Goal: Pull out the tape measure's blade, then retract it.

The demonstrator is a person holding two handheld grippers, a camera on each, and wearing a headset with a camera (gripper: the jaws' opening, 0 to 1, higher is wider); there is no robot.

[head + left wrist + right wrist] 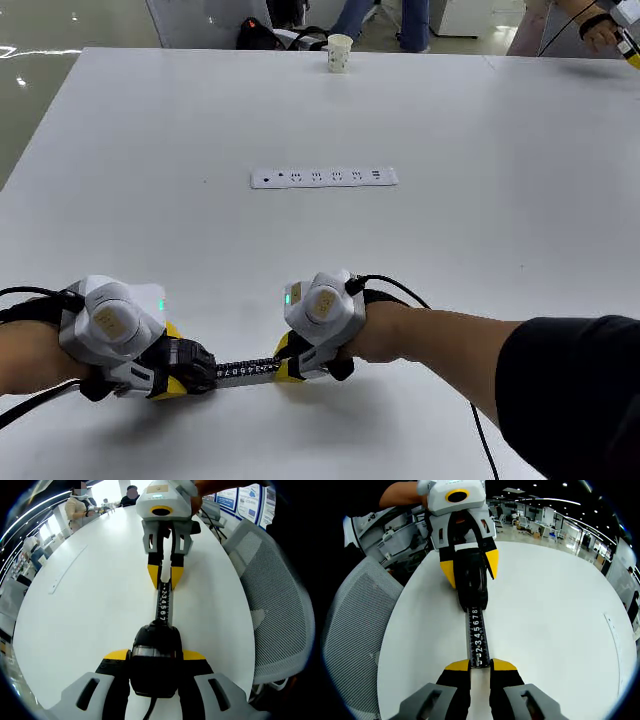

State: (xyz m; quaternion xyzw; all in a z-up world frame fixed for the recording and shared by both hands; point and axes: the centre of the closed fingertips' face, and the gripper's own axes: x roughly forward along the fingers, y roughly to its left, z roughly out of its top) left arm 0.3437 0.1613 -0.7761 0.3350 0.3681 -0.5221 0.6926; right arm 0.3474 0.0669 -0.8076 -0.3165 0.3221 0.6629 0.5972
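Nearest the head camera is the person's dark sleeve (570, 380), its forearm reaching in to the right gripper (288, 370) low on the white table (320, 120). That gripper's yellow-tipped jaws are closed almost together, pinching the free end of the blade (245, 369), which shows numerals from 2 to 7. The left gripper (185, 375) sits just beside it to the left and faces it, its jaws spread only as wide as the black tape measure (155, 667) clamped between them. A short length of blade is drawn out, running straight from the case to the right gripper, close over the tabletop. Farther up the table lie a white power strip (323, 178) and, near the far edge, a paper cup (340, 52). A grey mesh chair (280, 605) stands beside the table.
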